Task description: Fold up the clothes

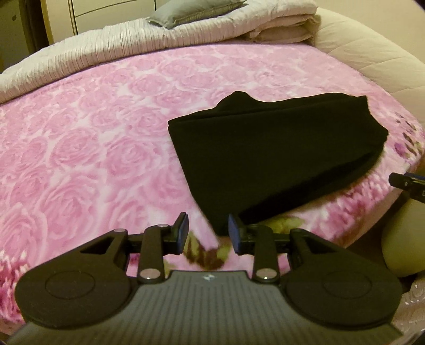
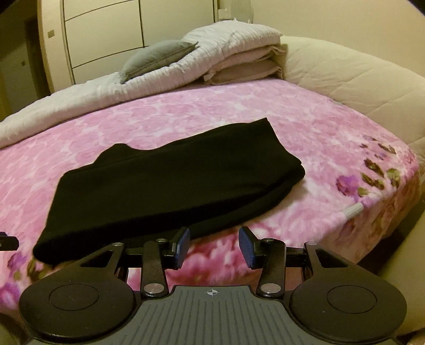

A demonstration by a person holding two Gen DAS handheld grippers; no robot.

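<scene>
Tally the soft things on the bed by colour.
Black: 1, garment
Pink: 1, blanket
Grey: 1, pillow
White: 1, quilt
Beige: 1, folded stack
Total: 5

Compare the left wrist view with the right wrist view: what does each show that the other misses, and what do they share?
Only the left wrist view shows the left hand-held gripper fully, open and empty, with the black garment's near corner just beyond its fingertips.

Only the right wrist view shows the right hand-held gripper fully, also open and empty, plus the drawer fronts behind the bed.

Both show the folded black garment lying on the pink rose blanket, the grey pillow on the white ribbed quilt, and the stacked bedding.
</scene>
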